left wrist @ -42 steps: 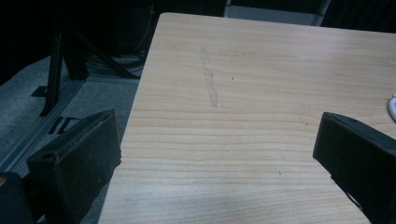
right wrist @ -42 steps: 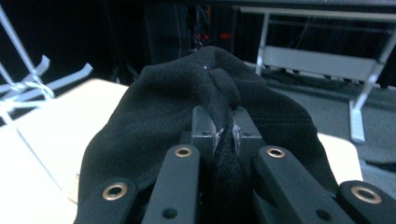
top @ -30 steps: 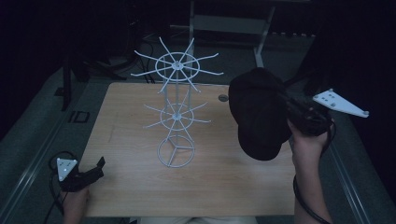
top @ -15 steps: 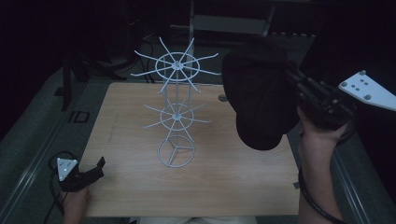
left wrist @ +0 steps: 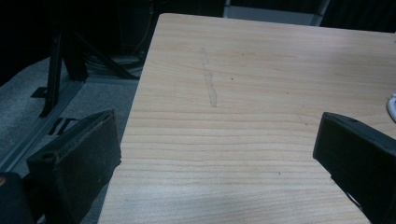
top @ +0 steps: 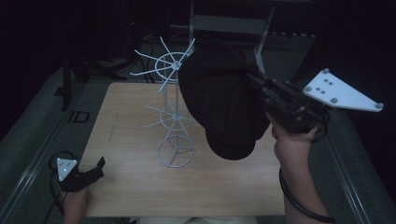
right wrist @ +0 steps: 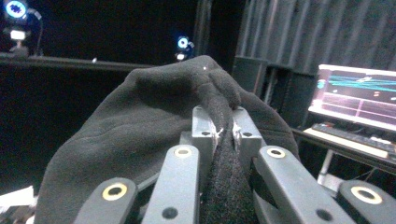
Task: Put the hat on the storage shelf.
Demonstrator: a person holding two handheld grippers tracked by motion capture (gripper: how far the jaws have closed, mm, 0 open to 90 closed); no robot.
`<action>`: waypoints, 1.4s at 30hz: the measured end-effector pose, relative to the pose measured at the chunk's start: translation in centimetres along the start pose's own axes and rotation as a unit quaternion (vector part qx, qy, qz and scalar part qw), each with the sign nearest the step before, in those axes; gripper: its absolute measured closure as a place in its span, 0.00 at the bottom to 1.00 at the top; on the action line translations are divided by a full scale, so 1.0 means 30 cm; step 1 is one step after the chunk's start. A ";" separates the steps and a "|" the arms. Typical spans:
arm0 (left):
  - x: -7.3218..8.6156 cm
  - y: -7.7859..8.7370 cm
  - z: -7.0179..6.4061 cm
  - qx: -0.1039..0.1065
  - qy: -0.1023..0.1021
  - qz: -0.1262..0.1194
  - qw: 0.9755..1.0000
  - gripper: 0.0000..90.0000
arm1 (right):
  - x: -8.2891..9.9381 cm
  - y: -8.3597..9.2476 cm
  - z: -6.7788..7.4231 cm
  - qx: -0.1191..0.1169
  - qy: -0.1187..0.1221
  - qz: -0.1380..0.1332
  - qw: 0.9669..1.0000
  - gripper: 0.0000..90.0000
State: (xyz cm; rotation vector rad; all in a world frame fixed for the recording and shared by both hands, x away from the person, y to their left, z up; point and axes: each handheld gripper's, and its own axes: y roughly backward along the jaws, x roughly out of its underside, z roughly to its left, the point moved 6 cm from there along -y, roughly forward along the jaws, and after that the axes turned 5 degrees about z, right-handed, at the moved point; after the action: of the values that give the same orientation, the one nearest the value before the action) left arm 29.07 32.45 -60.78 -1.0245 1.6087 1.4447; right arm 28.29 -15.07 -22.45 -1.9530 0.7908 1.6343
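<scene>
From above we see our right tongs (top: 254,81) pinching the black hat (top: 222,100) beside the rack (top: 173,112); our left tongs (left wrist: 219,154) gape wide over the desk (left wrist: 261,93).

Dark room, grey carpeted floor (top: 32,140), light wooden table (top: 130,186), black curtains (right wrist: 299,32), lit monitor (right wrist: 357,95) (on a side desk)

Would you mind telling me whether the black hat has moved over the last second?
Yes. The hat, clamped in the right tool, has gone up and leftward in the high view, from right of the wire rack to overlapping its top tier.
</scene>
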 end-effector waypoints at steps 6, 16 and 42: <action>0.000 0.000 0.000 0.000 0.001 0.000 1.000 0.02 | 0.054 -0.047 0.039 -0.019 0.007 0.027 0.999 0.92; 0.000 0.000 0.000 0.000 0.002 0.000 1.000 0.02 | 0.159 -0.072 0.076 -0.053 -0.004 0.050 0.997 0.92; 0.000 -0.001 0.000 0.001 0.001 -0.001 1.000 0.02 | 0.312 -0.069 0.095 -0.076 -0.021 0.066 0.995 0.66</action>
State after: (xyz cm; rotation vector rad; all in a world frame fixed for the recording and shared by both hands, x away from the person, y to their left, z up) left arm 29.09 32.46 -60.78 -1.0266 1.6101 1.4421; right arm 28.85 -12.85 -32.20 -1.9988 0.8165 1.8565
